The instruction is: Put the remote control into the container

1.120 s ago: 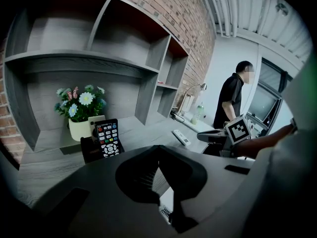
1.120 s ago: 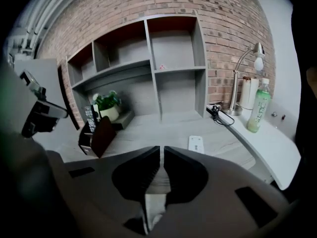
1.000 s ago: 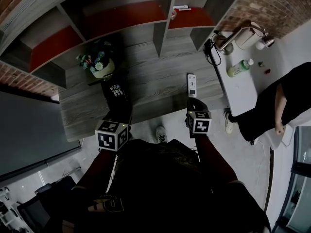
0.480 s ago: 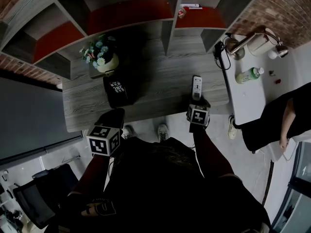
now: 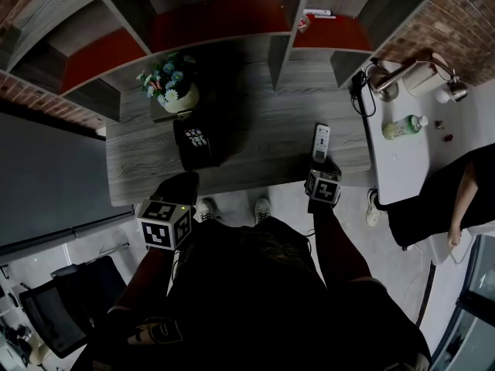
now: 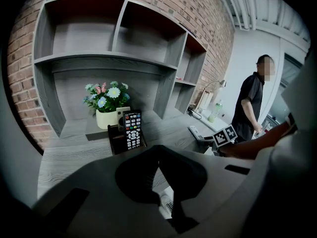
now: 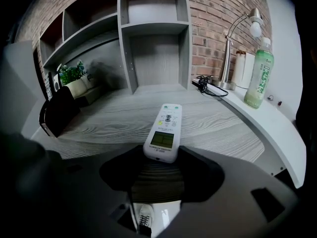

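The left hand-held gripper (image 6: pixel 158 163) was held closed and empty, short of the container (image 6: pixel 115 139). The right hand-held gripper (image 7: pixel 160 166) had been lowered to the tabletop (image 7: pixel 213 123), and its jaws had just been opened around the near end of the remote (image 7: pixel 165 128), which was not yet gripped. Closing on it was judged to come next.

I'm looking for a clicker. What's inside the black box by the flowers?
A black remote control with coloured buttons stands upright in the black box-shaped container. The rest of the inside is dark, and its bottom cannot be seen.
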The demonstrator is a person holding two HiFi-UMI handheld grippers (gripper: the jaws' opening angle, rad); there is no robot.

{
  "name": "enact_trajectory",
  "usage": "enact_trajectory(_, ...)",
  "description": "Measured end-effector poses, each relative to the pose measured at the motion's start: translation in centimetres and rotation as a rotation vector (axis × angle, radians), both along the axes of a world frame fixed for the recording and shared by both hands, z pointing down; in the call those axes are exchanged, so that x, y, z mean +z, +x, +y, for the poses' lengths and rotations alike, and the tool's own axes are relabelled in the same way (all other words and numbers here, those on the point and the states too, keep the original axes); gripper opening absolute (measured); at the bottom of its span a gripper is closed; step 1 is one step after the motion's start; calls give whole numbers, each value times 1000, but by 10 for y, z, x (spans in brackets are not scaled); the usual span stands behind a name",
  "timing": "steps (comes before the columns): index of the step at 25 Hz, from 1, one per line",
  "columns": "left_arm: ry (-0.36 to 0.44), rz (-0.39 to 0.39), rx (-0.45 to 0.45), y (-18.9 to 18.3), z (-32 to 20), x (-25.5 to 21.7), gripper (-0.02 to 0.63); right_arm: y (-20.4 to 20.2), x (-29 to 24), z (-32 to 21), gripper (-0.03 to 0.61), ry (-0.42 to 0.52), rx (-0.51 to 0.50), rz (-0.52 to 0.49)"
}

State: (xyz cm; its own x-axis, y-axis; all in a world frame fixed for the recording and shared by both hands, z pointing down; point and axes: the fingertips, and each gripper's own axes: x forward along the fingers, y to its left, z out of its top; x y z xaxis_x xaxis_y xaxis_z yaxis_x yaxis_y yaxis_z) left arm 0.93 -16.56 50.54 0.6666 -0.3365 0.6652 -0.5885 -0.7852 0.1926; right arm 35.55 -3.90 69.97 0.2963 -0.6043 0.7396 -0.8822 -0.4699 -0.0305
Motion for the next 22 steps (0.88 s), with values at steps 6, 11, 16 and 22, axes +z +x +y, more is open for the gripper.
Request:
enact_trajectory(6,13,0,6,-14,-5,-1,6,-3,-9,-1,219,-25,2,9)
enact_trajectory(11,29,10,14,-22,-11,-3,6,-21,-28,-17,218,45,-36,-6)
enact_trajectory(16,43,35,22,-30,-16,-11,6,-48,-55,-36,218,96,-90,-17)
enact_trajectory(22,55,60,-9,-49,-31,-17,6,-80,-89,-55,218,173,-116,-55)
